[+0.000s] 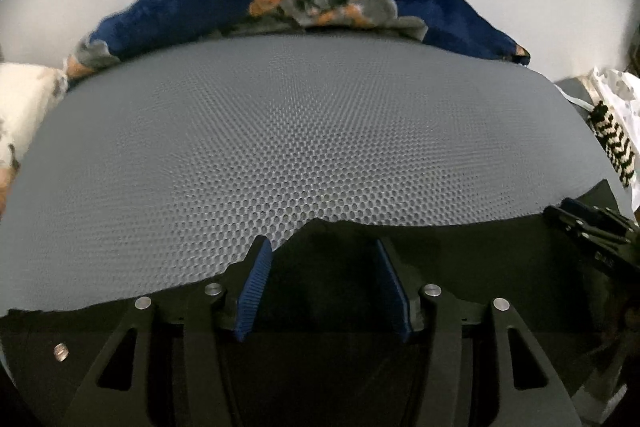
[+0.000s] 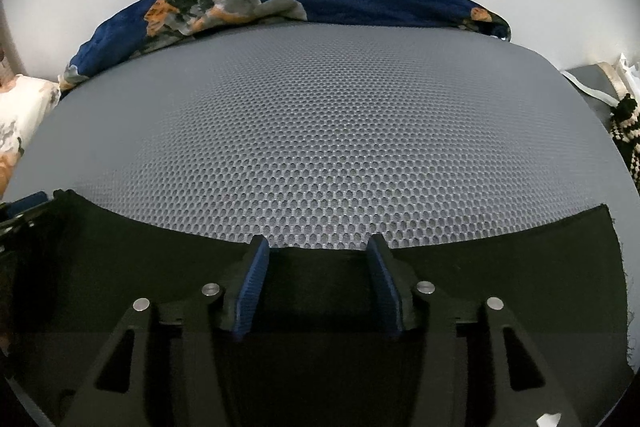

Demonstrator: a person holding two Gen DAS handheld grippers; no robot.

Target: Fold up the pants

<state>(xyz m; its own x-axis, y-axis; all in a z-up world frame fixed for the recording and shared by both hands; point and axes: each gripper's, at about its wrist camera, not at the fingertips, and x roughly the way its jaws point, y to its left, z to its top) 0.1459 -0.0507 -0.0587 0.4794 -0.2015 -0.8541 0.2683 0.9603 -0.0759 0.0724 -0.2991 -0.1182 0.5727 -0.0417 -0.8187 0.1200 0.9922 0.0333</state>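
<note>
Black pants [image 1: 460,255] lie flat along the near edge of a grey honeycomb mat [image 1: 280,131]; they also show in the right wrist view [image 2: 500,251]. My left gripper [image 1: 322,247] is open, its blue-padded fingers [image 1: 256,283] low over the pants' far edge. My right gripper [image 2: 318,245] is open too, its fingers [image 2: 384,279] straddling the pants' straight far edge. The right gripper shows at the far right of the left wrist view [image 1: 588,223]. Neither gripper holds cloth.
A dark blue blanket with orange and grey print [image 1: 320,3] is bunched along the mat's far edge, against a white wall. A white printed cushion [image 1: 20,107] lies at left. A black-and-white knitted item [image 1: 612,143] and white fabric lie at right.
</note>
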